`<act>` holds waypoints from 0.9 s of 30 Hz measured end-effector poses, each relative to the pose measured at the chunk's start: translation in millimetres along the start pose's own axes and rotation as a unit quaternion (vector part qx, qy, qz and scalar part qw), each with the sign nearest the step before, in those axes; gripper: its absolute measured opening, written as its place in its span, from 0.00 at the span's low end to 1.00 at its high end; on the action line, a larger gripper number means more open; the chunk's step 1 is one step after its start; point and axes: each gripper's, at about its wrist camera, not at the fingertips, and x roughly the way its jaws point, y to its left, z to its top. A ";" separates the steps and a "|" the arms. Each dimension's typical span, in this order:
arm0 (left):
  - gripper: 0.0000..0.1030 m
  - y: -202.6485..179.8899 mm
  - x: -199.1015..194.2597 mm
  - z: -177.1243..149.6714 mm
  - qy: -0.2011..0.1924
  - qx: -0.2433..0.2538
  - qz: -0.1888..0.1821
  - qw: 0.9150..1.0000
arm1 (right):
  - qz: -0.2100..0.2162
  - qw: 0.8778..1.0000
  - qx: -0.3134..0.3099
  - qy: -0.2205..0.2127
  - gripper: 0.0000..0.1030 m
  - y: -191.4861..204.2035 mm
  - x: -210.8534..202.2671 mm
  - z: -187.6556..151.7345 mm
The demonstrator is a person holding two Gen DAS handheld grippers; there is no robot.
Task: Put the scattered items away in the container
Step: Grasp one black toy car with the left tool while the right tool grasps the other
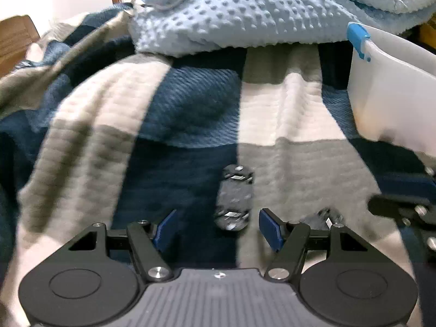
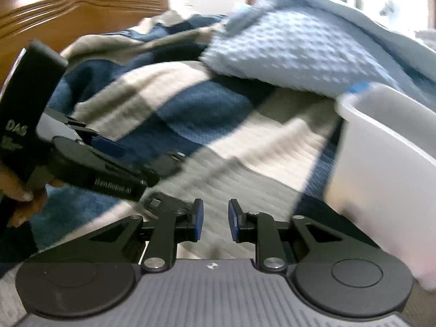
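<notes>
Approaching for a pick, apparently: left gripper [image 1: 216, 227], jaws apart, around a dark blurred item [image 1: 234, 197] on the checked blanket [image 1: 190, 114]. Next: closing, then carrying to the white container [image 1: 392, 92] at 2 o'clock. Right gripper [image 2: 215, 220] apart, empty. Readable on the left tool: "DAS"; other lettering blurred.

Small dark item [image 1: 233, 197] on checked blanket [image 1: 190, 114], container [image 1: 387, 92] right, dotted blanket [image 1: 231, 13] behind.
</notes>
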 end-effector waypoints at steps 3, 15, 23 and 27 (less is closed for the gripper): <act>0.68 -9.8 12.2 6.6 -0.004 0.001 0.003 1.000 | -0.006 0.999 0.039 0.009 0.25 -20.3 0.2 -8.4; 0.32 -7.4 32.2 16.0 0.020 0.010 0.001 1.000 | 0.040 0.999 0.009 -0.024 0.40 2.5 1.9 -9.0; 0.32 -8.4 29.6 15.1 0.022 0.039 0.002 0.999 | 0.066 0.992 -0.108 -0.023 0.62 42.9 35.6 -9.3; 0.32 -4.6 27.9 13.7 0.022 0.040 -0.001 0.999 | 0.081 0.986 -0.144 -0.003 0.65 45.9 55.6 -7.6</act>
